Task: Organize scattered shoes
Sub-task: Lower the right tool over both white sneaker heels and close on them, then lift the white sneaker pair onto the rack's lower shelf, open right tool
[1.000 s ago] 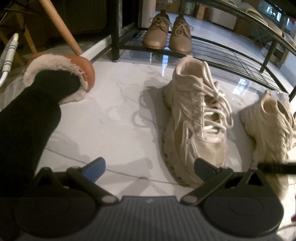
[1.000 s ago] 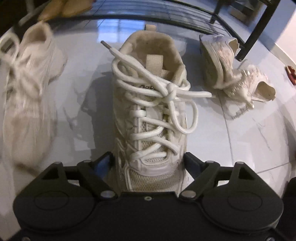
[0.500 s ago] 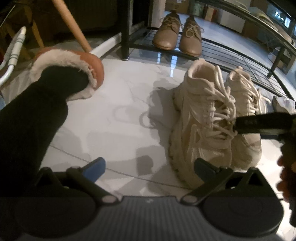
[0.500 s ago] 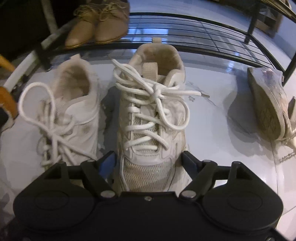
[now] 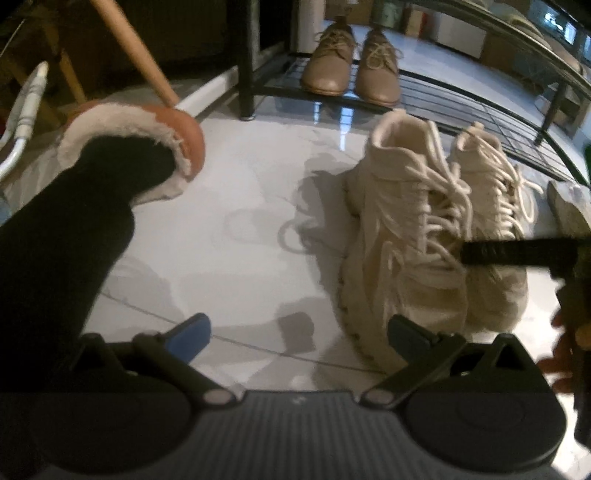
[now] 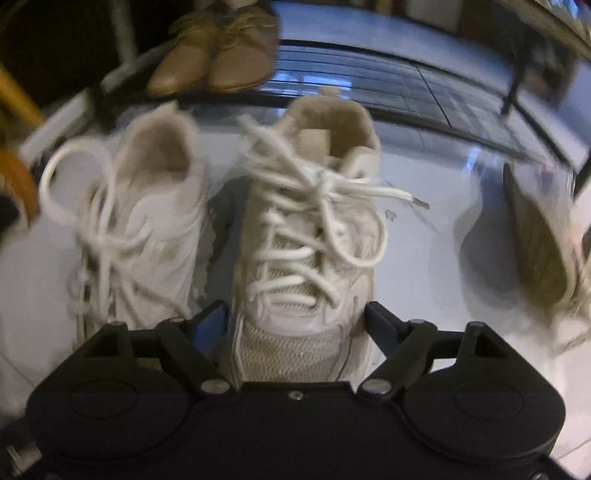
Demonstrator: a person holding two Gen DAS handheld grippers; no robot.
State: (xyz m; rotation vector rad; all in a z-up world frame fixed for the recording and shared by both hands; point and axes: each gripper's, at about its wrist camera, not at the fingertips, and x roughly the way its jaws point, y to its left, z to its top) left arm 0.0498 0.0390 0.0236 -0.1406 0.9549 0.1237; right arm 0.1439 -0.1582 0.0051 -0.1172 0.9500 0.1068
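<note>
Right wrist: R gripper [image 6: 297,317] clamped on sneaker [image 6: 306,236] toe, beside 2nd sneaker [image 6: 144,221]; L gripper [image 5: 299,332] apart, nothing held.

Bystanders on the white marble-look floor [image 5: 236,221]

A wooden pole [image 5: 136,51] was seen slanting down at the upper left of the left wrist view, beside a white tubular frame [image 5: 26,110] at the left edge. Cardboard boxes [image 5: 458,33] were stacked at the top, behind the black metal rack [image 5: 247,59].
</note>
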